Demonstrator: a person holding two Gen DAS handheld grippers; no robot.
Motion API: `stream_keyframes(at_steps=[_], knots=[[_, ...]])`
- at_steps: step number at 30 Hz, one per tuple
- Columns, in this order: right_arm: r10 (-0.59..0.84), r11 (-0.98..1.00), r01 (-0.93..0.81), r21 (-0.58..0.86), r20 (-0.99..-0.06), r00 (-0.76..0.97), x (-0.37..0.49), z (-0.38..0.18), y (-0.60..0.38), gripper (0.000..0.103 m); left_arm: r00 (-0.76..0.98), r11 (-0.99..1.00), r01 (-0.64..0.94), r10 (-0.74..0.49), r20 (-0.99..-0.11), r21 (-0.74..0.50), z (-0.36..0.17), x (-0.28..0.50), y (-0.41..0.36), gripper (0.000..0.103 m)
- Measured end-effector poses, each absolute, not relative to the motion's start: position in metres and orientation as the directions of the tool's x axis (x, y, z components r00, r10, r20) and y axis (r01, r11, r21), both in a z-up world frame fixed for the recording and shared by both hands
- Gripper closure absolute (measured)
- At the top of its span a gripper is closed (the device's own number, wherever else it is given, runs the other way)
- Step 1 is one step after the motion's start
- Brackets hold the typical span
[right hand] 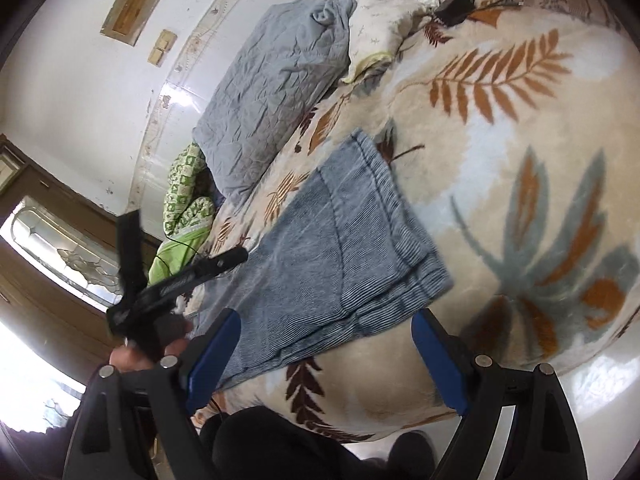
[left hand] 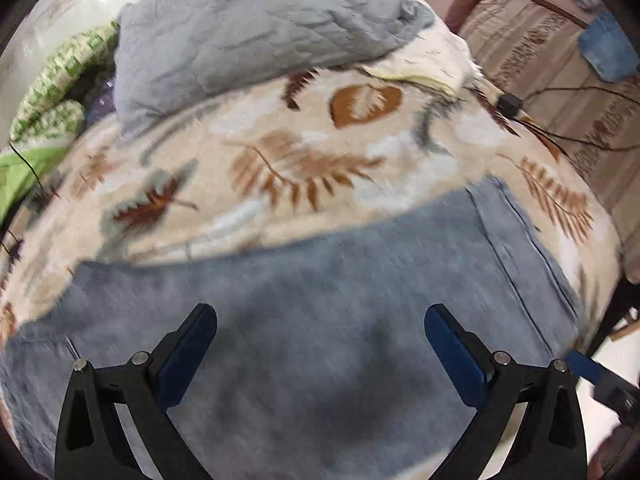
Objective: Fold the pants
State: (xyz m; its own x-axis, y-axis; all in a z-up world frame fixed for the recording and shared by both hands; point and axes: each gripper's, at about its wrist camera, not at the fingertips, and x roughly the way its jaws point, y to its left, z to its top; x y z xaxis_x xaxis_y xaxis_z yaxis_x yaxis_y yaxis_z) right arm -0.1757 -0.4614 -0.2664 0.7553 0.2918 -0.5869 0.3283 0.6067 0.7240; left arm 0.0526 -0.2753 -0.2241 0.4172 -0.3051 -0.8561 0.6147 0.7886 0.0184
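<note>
Blue-padded fingers [left hand: 456, 354] of the left gripper [left hand: 320, 344] stand wide apart, nothing between them, directly above the pants [left hand: 304, 320]. Denim fills the space between and beyond both fingertips; a stitched seam runs past the right-hand finger. Ahead of the fingertips lies the leaf-patterned blanket [left hand: 304, 152], then a grey quilted pillow [left hand: 248, 36]; a green patterned cloth [left hand: 52, 92] sits far to the left-hand side.

Right gripper [right hand: 326, 344]: fingers likewise spread wide and empty. The pants [right hand: 340, 248] lie folded flat on the blanket [right hand: 520, 152], their near edge just beyond the fingertips, mostly toward the left-hand finger [right hand: 214, 354]. The left gripper [right hand: 176, 280] appears blurred beyond that finger.
</note>
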Motion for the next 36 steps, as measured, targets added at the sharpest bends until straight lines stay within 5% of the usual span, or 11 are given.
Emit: stream_keyframes(at_steps=[13,22,28,31,34,36], knots=[[0.198,0.596,0.406,0.692,-0.617,0.761,-0.171,-0.260,-0.508,0.014,0.338,0.763,0.646,-0.280,-0.899,0.005,-0.249,0.052,-0.274,0.000],[0.473,0.501,0.351,0.791,-0.590,0.655,-0.100,-0.285,-0.551,0.012,0.305,0.772,0.634,-0.287,-0.908,-0.031,-0.246,0.057,-0.257,0.000],[0.523,0.544,0.327,0.773,-0.617,0.587,-0.066,-0.282,-0.528,0.013,0.312,0.796,0.604,-0.273,-0.910,-0.031,-0.243,0.061,-0.245,0.000],[0.581,0.484,0.297,0.823,-0.556,0.594,-0.062,-0.285,-0.519,0.035,0.324,0.807,0.590,-0.255,-0.911,-0.016,-0.244,0.064,-0.241,0.000],[0.550,0.541,0.315,0.779,-0.612,0.568,-0.057,-0.293,-0.508,0.051,0.329,0.810,0.587,-0.238,-0.914,0.000,-0.249,0.064,-0.240,0.000],[0.534,0.507,0.373,0.777,-0.623,0.571,-0.058,-0.308,-0.509,0.072,0.329,0.813,0.582,-0.226,-0.917,0.009,-0.253,0.064,-0.239,0.000]])
